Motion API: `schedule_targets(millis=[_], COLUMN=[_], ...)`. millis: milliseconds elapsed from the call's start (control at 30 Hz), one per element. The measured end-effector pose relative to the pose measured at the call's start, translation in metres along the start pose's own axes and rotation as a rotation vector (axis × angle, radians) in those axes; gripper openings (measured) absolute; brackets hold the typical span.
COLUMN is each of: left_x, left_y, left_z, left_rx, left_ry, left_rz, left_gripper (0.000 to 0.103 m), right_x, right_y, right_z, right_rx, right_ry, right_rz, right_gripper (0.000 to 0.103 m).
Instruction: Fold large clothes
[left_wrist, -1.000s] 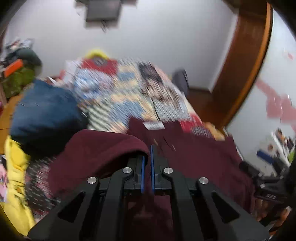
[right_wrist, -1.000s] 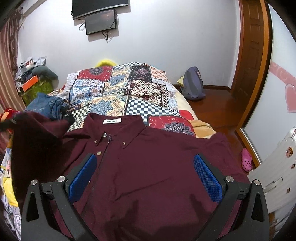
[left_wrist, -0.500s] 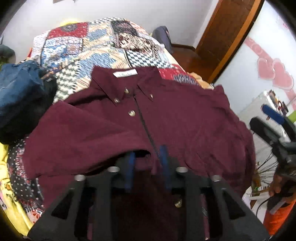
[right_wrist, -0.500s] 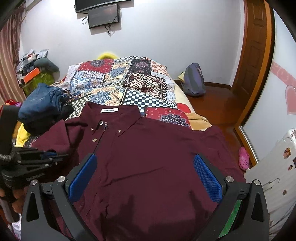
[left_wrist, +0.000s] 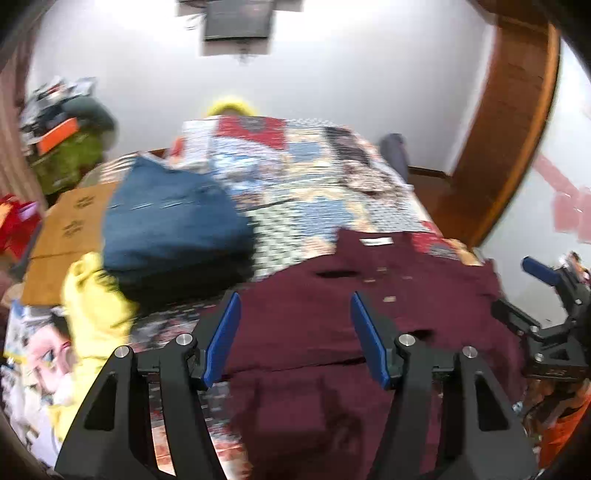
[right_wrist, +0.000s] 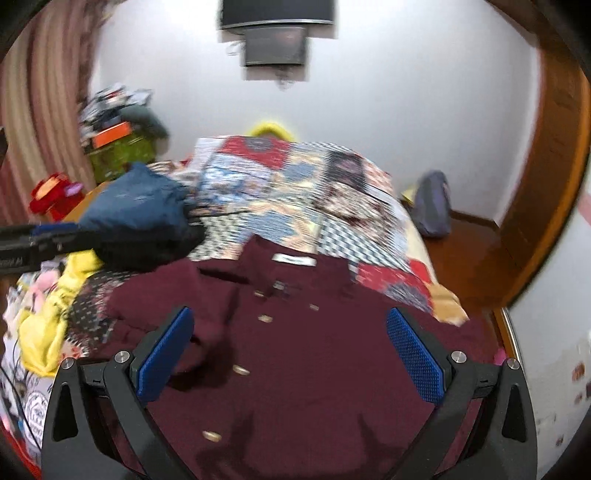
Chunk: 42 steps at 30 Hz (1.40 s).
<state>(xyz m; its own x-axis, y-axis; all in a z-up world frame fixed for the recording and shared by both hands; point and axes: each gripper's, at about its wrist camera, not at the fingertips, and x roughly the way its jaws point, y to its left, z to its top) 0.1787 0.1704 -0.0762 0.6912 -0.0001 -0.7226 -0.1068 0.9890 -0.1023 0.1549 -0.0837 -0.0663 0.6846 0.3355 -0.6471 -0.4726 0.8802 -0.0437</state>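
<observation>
A maroon button-up shirt (right_wrist: 314, 350) lies front up on the patchwork bedspread (right_wrist: 295, 192), collar and white label toward the wall. Its left sleeve lies folded over the chest in the left wrist view (left_wrist: 332, 321). My left gripper (left_wrist: 295, 332) is open and empty, above the shirt's left part. My right gripper (right_wrist: 291, 350) is open and empty over the shirt's button placket. The right gripper also shows at the right edge of the left wrist view (left_wrist: 546, 295). Both views are blurred.
A blue denim bundle (left_wrist: 170, 225) sits left of the shirt on the bed. Yellow cloth (left_wrist: 92, 295) and printed fabric lie at the left edge. Cardboard boxes (left_wrist: 66, 229) and clutter stand left. A grey bag (right_wrist: 432, 206) and wooden door frame (right_wrist: 546, 184) are right.
My left gripper let go of the sleeve, which now lies folded over the shirt, opened wide and tilted up. The right gripper stayed open and shifted, its view swinging up.
</observation>
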Motion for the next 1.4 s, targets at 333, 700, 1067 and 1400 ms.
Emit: schedule_targets(millis=[333, 700, 1067, 1400], left_x=[0.012, 0.035, 0.058, 0.06], left_y=[0.1, 0.145, 0.143, 0.121], left_z=[-0.062, -0.117, -0.135, -0.119], left_rx=[-0.125, -0.214, -0.214, -0.173], left_ry=[0.094, 0.18, 0.241, 0.226], left_rz=[0.142, 0.171, 0.15, 0.135], left_gripper=[0.061, 0.061, 0.061, 0.061], right_x=[0.066, 0.171, 0.211, 0.14], right_y=[0.114, 0.206, 0.216, 0.144], right_z=[0.019, -0.007, -0.028, 0.019], right_rx=[-0.244, -0.517, -0.629, -0.405], right_ry=[0.137, 0.497, 0.593, 0.35], right_rz=[0.19, 0.232, 0.174, 0.243], right_gripper=[0.103, 0.102, 0.039, 0.017])
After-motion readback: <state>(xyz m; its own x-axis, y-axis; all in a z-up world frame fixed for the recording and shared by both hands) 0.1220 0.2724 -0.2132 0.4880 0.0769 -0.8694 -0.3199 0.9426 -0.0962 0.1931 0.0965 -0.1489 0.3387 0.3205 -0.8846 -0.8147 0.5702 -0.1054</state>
